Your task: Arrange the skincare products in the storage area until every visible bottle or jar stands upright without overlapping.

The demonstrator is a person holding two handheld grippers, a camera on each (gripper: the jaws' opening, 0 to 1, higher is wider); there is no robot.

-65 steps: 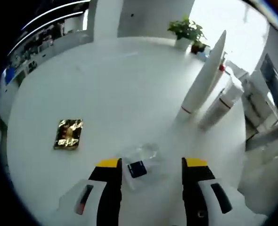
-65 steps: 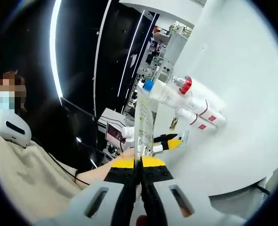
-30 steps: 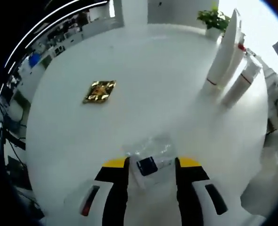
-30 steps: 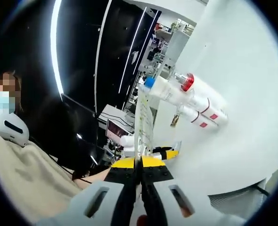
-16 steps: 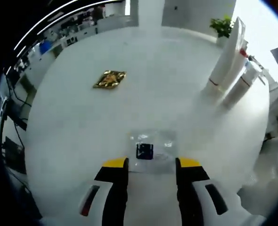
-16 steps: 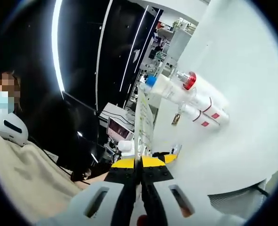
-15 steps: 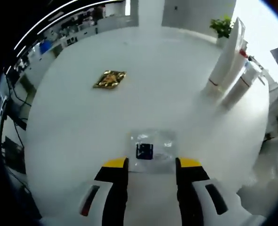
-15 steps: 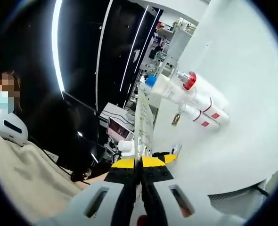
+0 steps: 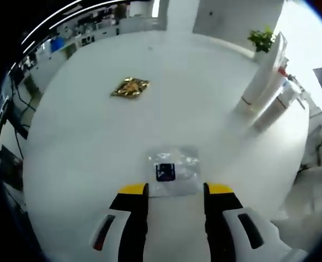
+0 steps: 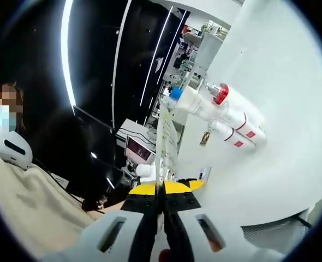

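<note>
A potted plant [image 9: 261,39] is standing at one o'clock on the white table [image 9: 177,109], while a person in beige [image 10: 24,202] is sitting at nine o'clock.

The left claw [image 9: 174,192] has 2 black jaws capped with yellow tips, each jaw widening into a white moulded shell at its base. One shell carries a dark slot with a small red mark, the other a plain dark slot. The right claw [image 10: 162,191] repeats the scheme: yellow tips, black jaws, white housings with 2 dark slanted slots. A person [image 10: 33,210] in the right gripper view wears a loose beige garment.
</note>
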